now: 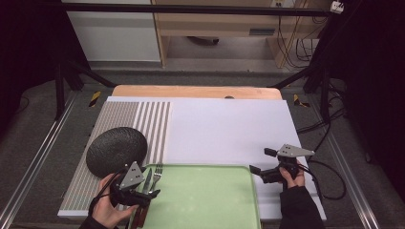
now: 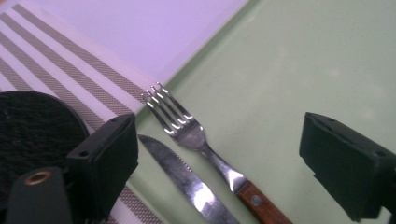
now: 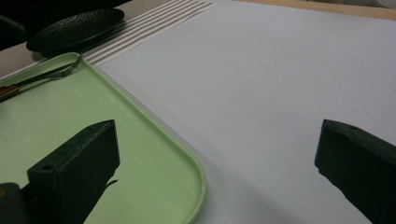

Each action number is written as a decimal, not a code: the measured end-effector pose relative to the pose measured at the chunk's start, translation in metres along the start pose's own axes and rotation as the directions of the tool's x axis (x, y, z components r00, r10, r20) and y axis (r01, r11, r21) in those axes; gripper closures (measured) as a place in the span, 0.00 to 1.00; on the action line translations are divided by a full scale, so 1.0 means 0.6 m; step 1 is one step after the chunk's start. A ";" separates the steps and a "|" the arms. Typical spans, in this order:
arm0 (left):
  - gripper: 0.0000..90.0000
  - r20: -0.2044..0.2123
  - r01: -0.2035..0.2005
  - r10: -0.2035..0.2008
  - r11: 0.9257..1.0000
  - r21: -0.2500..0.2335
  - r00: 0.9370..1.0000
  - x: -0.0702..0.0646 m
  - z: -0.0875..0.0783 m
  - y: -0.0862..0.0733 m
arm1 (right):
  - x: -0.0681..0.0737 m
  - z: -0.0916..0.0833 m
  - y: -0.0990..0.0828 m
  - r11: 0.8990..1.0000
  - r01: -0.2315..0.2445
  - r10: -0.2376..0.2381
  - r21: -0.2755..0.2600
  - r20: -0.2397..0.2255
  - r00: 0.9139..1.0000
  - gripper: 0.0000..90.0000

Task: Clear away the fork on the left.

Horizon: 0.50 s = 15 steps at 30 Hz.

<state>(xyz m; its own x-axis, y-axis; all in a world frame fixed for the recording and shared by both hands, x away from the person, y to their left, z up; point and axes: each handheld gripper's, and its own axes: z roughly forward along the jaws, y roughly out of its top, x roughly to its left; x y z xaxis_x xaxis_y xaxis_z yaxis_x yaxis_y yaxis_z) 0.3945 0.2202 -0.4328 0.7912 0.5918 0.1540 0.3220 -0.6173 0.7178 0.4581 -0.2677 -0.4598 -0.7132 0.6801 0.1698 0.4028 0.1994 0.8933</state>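
Note:
A fork (image 1: 157,172) and a knife (image 1: 147,179), both with wooden handles, lie side by side on the left end of a pale green tray (image 1: 205,200). My left gripper (image 1: 149,198) hangs over their handles, open. In the left gripper view the fork (image 2: 187,130) and knife (image 2: 182,179) lie on the tray (image 2: 303,70) between the two wide-apart jaws of the left gripper (image 2: 224,158), and neither pad touches them. My right gripper (image 1: 262,161) is open by the tray's far right corner. The right gripper (image 3: 219,158) holds nothing.
A black textured plate (image 1: 117,150) rests on a striped placemat (image 1: 153,119), just beyond the tray's left end. A white board (image 1: 229,129) covers the table. The tray's rim (image 3: 198,172) lies right under my right gripper's left jaw.

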 end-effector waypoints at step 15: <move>0.02 -0.053 -0.093 0.095 0.995 0.045 0.994 0.024 -0.020 -0.015 | 0.000 0.000 0.000 1.000 -0.002 0.002 0.000 -0.001 1.000 0.00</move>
<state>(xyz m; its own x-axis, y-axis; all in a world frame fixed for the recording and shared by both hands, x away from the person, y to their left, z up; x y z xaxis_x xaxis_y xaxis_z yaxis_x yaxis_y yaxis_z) 0.3967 0.2408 -0.4288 0.7896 0.5572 0.2572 0.2704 -0.6922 0.6691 0.4580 -0.2676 -0.4599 -0.7127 0.6801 0.1719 0.4044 0.1982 0.8928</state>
